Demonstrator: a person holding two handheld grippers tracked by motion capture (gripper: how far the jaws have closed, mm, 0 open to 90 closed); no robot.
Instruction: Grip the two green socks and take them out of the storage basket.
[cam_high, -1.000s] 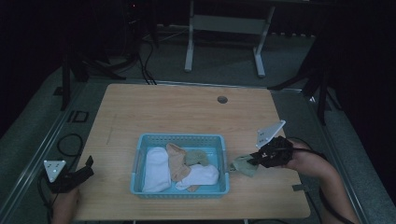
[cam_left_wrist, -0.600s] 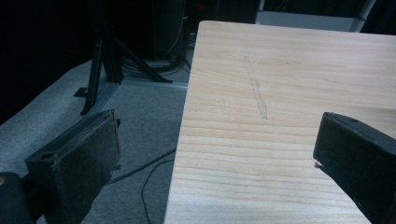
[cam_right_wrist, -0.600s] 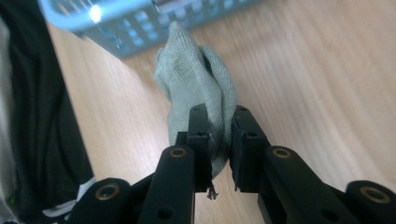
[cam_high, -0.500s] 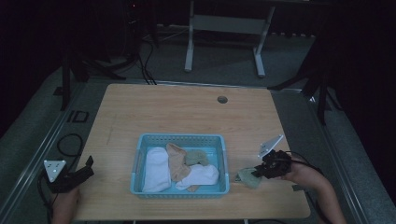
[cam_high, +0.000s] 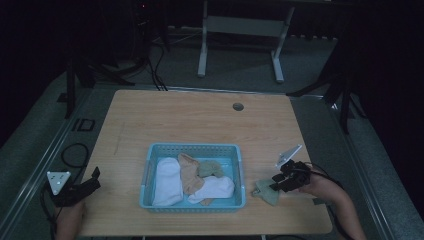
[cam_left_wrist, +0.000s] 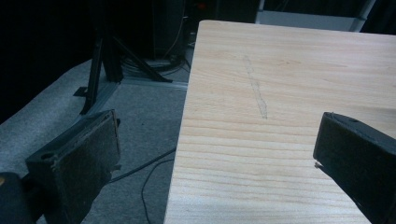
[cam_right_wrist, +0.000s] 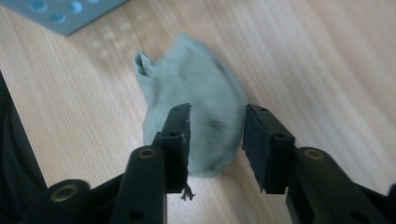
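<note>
In the right gripper view, the right gripper stood over the wooden table with its jaws partly apart, a gap between them wider than either pad. The pale green sock lay flat on the wood right under them and ran forward from the gap. The left pad overlapped the sock's edge; the right pad sat just beside its other edge, and whether either pad touched the cloth could not be told. The sock looked blurred. Beyond it, a corner of the blue basket showed at the top left.

From the high view, the same right gripper was near the table's front right corner, with the green sock on the table just to its left, between the gripper and the basket, near the basket's right wall but apart from it. The basket held a white sock, a tan one, another green piece and a second white sock.

The left gripper rested at the table's front left edge, well apart from the basket. In the left gripper view its jaws stood wide, with bare wood and the grey floor between them.
</note>
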